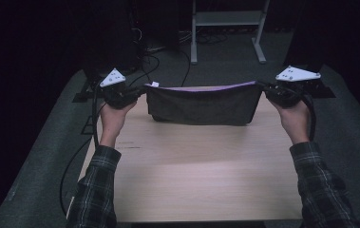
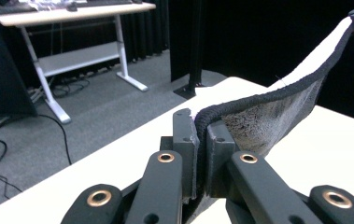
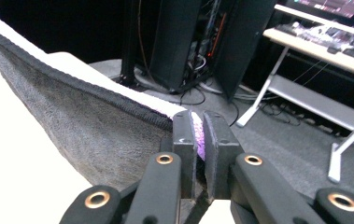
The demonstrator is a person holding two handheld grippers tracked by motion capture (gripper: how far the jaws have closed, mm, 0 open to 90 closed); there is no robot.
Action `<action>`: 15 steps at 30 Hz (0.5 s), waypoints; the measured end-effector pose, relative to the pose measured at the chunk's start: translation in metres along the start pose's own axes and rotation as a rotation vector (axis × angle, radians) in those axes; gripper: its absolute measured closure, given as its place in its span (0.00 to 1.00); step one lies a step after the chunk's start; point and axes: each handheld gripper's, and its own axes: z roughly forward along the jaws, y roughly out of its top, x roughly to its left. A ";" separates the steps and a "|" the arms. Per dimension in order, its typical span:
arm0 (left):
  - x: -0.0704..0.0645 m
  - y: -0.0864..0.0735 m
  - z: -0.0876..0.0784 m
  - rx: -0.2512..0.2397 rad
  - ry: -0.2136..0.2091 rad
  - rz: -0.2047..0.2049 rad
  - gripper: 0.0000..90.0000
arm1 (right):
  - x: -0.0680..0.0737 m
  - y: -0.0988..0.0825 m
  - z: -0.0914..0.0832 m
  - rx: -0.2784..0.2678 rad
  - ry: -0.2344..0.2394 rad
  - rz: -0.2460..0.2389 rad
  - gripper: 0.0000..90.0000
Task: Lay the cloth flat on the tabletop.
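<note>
Plaid sleeves (image 1: 97,190) sit closest to the high camera, coming up over the near edge of the table (image 1: 201,180), and from them my two hands reach toward the cloth (image 1: 201,105). That cloth is the landmark: a dark grey towel, folded double, with a purple-lined edge running along its top. I have the left tongs (image 1: 137,91) at the cloth's left top corner and the right tongs (image 1: 266,89) at its right top corner, and both are clenched on the fabric. In the left gripper view the left tongs (image 2: 201,140) have the dark hemmed edge pinched tight between the two pads, and the cloth (image 2: 277,116) sweeps away from them in a sagging curve toward the far corner. In the right gripper view it's the same story: the right tongs (image 3: 201,140) are squeezed onto the corner, a sliver of purple showing between the pads, and the cloth (image 3: 81,135) hangs off to one side. Between the two tongs the cloth is stretched out wide, top edge lifted off the table, the body hanging down like a curtain; its bottom edge looks to be at or just above the wood toward the far side, though I cannot tell whether it touches. Beyond the cloth, on the grey floor, stand the white legs of a desk frame (image 1: 227,33).
</note>
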 end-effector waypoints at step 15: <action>-0.025 -0.043 -0.016 0.094 -0.065 -0.015 0.95 | 0.018 -0.048 -0.009 0.048 0.097 0.041 0.93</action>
